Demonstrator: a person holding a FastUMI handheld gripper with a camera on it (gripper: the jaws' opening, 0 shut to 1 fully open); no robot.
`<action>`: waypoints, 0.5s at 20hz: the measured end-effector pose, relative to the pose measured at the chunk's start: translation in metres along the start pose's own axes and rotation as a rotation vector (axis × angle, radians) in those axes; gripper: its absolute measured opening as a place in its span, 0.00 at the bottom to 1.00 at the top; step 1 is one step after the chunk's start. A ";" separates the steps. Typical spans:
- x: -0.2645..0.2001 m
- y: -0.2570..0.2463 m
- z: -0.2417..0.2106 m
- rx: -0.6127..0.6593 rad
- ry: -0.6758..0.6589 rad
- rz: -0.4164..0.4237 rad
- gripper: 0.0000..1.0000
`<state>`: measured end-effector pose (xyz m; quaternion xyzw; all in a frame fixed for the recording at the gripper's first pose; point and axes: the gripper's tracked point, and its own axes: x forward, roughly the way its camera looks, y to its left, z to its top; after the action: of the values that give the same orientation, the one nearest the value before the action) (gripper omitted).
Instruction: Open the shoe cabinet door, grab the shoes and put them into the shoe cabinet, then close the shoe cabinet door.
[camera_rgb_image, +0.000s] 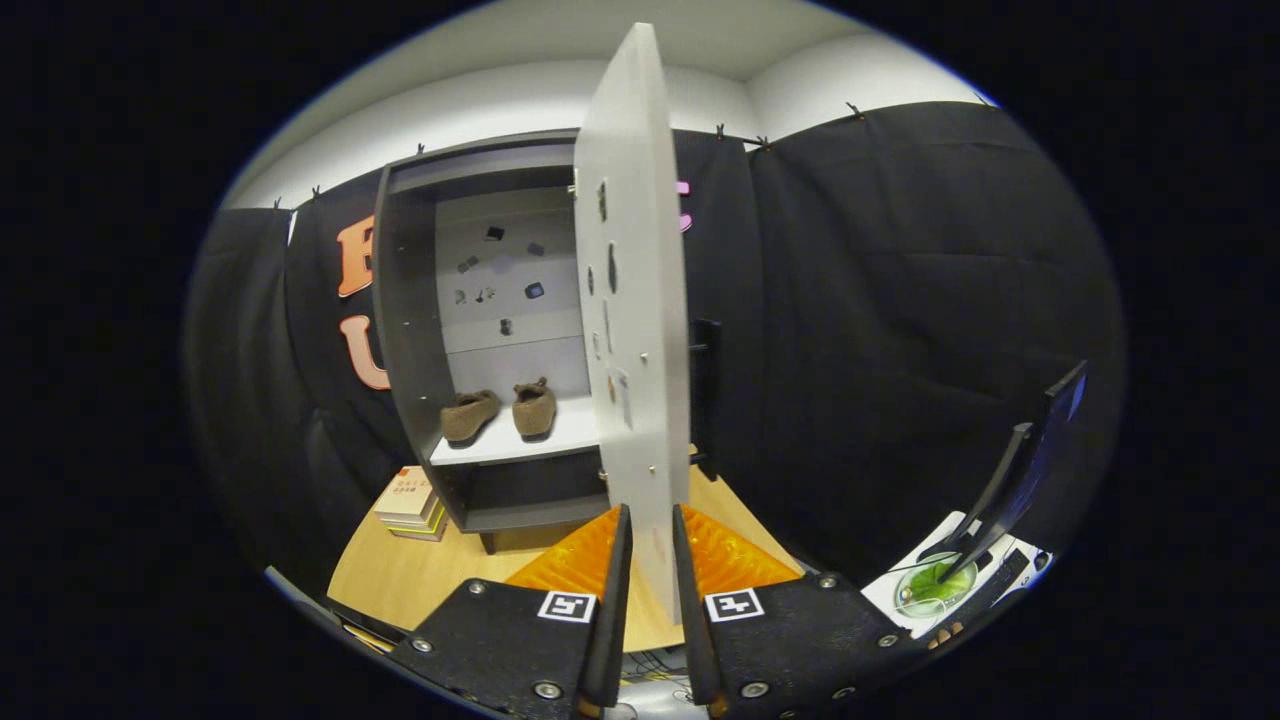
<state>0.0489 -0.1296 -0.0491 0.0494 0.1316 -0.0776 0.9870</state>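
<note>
Shoes (500, 412) shelved at ten o'clock; gripper (650, 560) fingers pinch the open door (632, 300) edge, likely to swing it closed.

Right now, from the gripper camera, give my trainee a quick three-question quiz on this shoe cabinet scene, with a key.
1. True or false: the shoes are already on a shelf inside the cabinet.
2. What sits between the gripper jaws: A) a shoe, B) the door edge, C) the books?
3. Which task step remains?

Key: 1. True. 2. B. 3. Closing the door; it stands wide open.
</note>
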 end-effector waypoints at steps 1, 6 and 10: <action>0.004 -0.011 -0.004 0.002 0.002 -0.007 0.27; 0.040 -0.021 -0.012 0.048 -0.008 0.009 0.33; 0.063 -0.022 -0.011 0.039 0.002 0.034 0.41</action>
<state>0.1025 -0.1592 -0.0779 0.0710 0.1304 -0.0632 0.9869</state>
